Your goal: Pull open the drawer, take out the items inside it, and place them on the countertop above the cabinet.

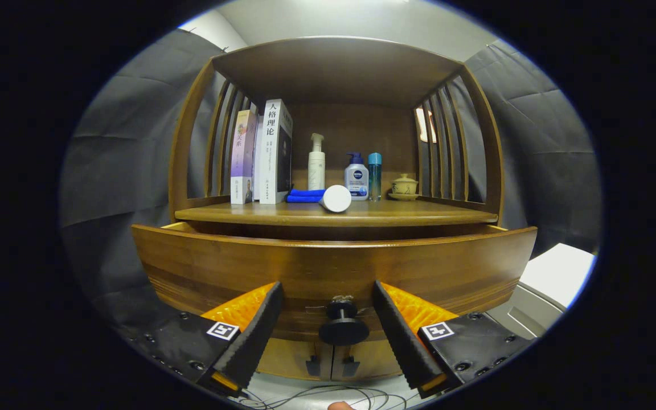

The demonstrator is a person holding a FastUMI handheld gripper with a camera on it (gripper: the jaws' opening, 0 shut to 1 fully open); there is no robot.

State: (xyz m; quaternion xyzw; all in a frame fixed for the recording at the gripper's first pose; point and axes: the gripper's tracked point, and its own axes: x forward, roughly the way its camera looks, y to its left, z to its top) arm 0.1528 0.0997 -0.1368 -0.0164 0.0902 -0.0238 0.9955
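Brown wooden drawer (333, 267) with a black knob (343, 327); the gripper (328, 310) has orange-and-black fingers (254, 324). A blue cloth (305, 196) and white bottle (316, 164) sit on the brown countertop (419, 213).

– What's round the cabinet w/ you?
– Dark grey cloth wall (123, 171) hangs creased on both sides of me, pale ceiling (362, 20) above it, lit bright.
– Floor?
– Light-coloured, thin black cables (311, 396) looping over it below my tongs.
– Other furniture?
– A white-topped unit (558, 273) off to the right, near the cloth.
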